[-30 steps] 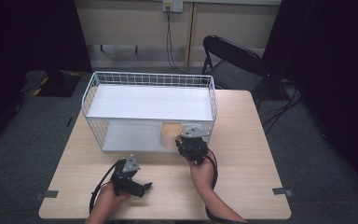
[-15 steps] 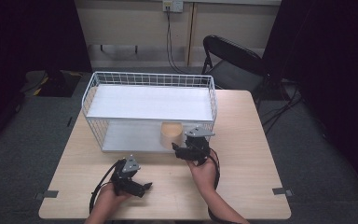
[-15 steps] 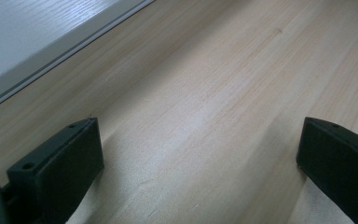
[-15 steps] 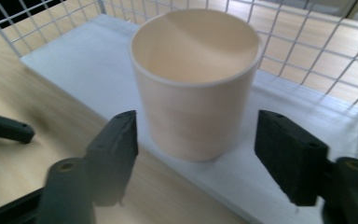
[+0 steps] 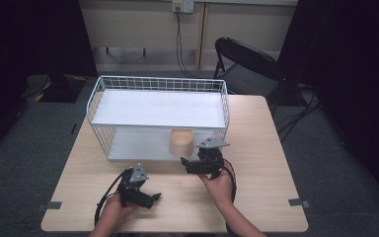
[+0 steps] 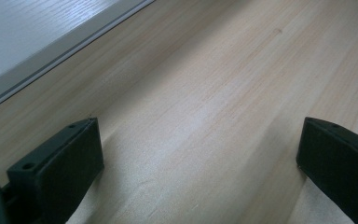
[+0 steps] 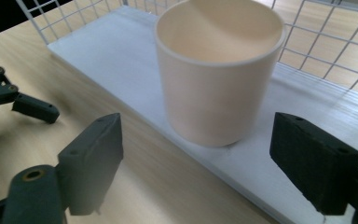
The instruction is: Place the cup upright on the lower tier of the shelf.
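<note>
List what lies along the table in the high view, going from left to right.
Left hand-held gripper → beige cup on the lower shelf of the white wire rack → right hand-held gripper, just right of the cup and nearer the person, jaws open and apart from the cup → bare tabletop.

Right hand-held gripper (image 5: 186, 163): jaws just opened wide, nothing gripped. Left hand-held gripper (image 5: 154, 198): jaws apart, low near the surface's front edge.
</note>
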A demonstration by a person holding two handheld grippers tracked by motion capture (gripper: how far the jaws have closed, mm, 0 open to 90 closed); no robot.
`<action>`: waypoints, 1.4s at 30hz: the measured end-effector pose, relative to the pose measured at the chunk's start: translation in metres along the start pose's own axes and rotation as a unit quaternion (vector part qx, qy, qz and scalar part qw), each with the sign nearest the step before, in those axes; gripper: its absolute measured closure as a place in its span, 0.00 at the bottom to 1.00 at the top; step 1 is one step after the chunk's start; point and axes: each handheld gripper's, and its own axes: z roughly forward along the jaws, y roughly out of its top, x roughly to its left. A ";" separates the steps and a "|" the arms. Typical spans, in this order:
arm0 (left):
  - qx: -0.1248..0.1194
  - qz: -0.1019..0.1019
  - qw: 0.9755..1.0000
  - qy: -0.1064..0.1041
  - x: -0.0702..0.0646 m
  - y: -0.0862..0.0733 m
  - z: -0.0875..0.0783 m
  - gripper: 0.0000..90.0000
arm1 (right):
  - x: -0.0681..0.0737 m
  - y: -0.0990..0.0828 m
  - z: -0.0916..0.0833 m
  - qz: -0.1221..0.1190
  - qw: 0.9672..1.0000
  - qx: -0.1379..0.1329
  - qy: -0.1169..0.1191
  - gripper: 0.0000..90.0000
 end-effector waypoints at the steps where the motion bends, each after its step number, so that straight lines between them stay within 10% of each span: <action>1: 0.000 0.000 1.000 0.000 0.000 0.000 0.000 0.00 | 0.000 -0.001 -0.001 -0.003 1.000 -0.001 0.000 0.18; 42: 0.000 0.000 1.000 0.000 0.000 0.000 0.000 0.00 | -0.021 -0.033 -0.043 -0.044 0.998 0.004 0.045 0.16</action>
